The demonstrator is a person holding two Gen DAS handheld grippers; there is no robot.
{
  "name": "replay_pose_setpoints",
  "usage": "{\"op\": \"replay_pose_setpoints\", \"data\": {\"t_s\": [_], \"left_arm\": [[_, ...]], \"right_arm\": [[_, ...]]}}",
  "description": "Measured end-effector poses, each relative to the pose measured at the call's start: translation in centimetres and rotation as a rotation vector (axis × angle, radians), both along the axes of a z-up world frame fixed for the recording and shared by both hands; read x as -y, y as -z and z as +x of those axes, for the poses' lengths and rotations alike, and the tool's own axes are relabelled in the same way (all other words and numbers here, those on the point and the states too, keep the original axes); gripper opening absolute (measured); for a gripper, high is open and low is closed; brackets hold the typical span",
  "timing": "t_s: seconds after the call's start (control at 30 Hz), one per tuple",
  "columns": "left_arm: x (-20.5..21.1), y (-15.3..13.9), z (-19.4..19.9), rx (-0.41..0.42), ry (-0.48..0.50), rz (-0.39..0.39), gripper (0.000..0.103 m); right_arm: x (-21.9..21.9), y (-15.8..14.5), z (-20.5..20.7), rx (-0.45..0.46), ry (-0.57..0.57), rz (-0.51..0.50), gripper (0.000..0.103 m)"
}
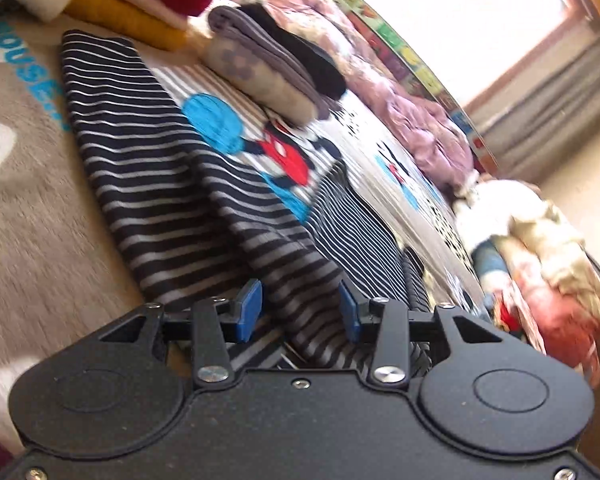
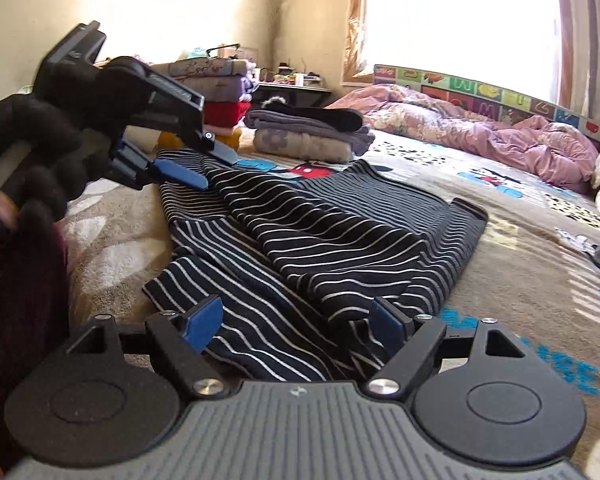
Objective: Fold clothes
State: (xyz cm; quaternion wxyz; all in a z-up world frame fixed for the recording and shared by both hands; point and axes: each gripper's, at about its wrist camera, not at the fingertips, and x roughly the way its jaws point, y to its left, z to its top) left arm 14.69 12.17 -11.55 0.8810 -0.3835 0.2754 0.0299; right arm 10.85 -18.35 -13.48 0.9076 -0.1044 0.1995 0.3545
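A black garment with thin white stripes (image 2: 320,240) lies partly folded on the bed; it also shows in the left wrist view (image 1: 172,184). My left gripper (image 1: 300,306) is open just above a raised fold of it, jaws apart with cloth between them but not pinched. In the right wrist view the left gripper (image 2: 204,168) hovers at the garment's far left end, blue pads apart. My right gripper (image 2: 300,320) is open over the near edge of the garment, one pad on each side of a folded flap.
The bed has a cartoon-print blanket (image 2: 500,208). A small stack of folded clothes (image 2: 308,132) lies beyond the garment, taller folded stacks (image 2: 220,88) behind it. A crumpled pink quilt (image 2: 500,132) and a colourful headboard (image 2: 480,92) are at right. Loose clothes (image 1: 540,248) lie at far right.
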Motion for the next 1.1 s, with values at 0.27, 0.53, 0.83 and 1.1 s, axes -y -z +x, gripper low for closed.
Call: {"op": "replay_pose_setpoints", "data": {"t_s": [0.27, 0.53, 0.83, 1.1], "left_arm": [[-3.0, -0.2, 3.8, 0.023, -0.059, 0.072, 0.016], [-2.5, -4.4, 5.9, 0.161, 0.042, 0.204, 0.001], [2.5, -8.9, 9.0, 0.228, 0.158, 0.33, 0.001], [7.8, -11.3, 12.4, 0.235, 0.243, 0.357, 0.001]], "right_arm": [[-1.7, 1.3, -0.1, -0.028, -0.076, -0.071, 0.088], [-1.9, 1.5, -0.3, -0.036, -0.102, -0.095, 0.09], [-1.4, 0.8, -0.8, -0.037, -0.09, -0.057, 0.089], [0.3, 0.2, -0.6, -0.033, -0.025, 0.013, 0.086]]}}
